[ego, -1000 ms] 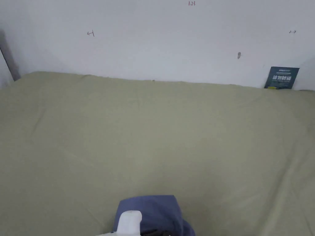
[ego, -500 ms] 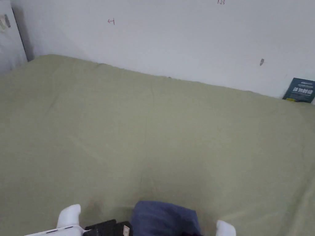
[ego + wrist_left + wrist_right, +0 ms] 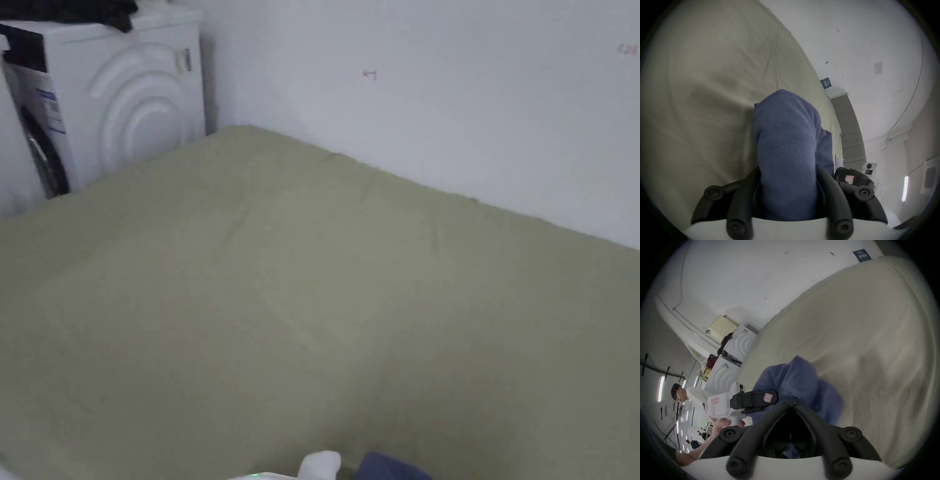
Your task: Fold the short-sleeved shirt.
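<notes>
Blue fabric of the shirt [image 3: 786, 146] fills the gap between the two jaws of the left tongs [image 3: 786, 175] and rises ahead of them as a bunched roll. Both jaws press the cloth from either side. A lower layer of the shirt hangs just to the right of these tongs.

Right tongs [image 3: 791, 400]: jaw tips meet at a point, closed against the near edge of the shirt [image 3: 795, 379]; whether cloth is pinched between the tips cannot be told. The left tongs [image 3: 753, 400] lie just to the left of them, touching the same bundle, with a hand [image 3: 724, 423] on the white grip.

Surface: an olive sheet on the bed [image 3: 312, 300], lightly creased, open on all sides ahead of both tongs. Its far edge meets a white wall [image 3: 469, 94]. A washer [image 3: 125, 94] stands beyond the far-left corner. In the head view, the shirt [image 3: 390, 469] shows at the bottom edge beside the white top of one of the tongs [image 3: 319, 465].
</notes>
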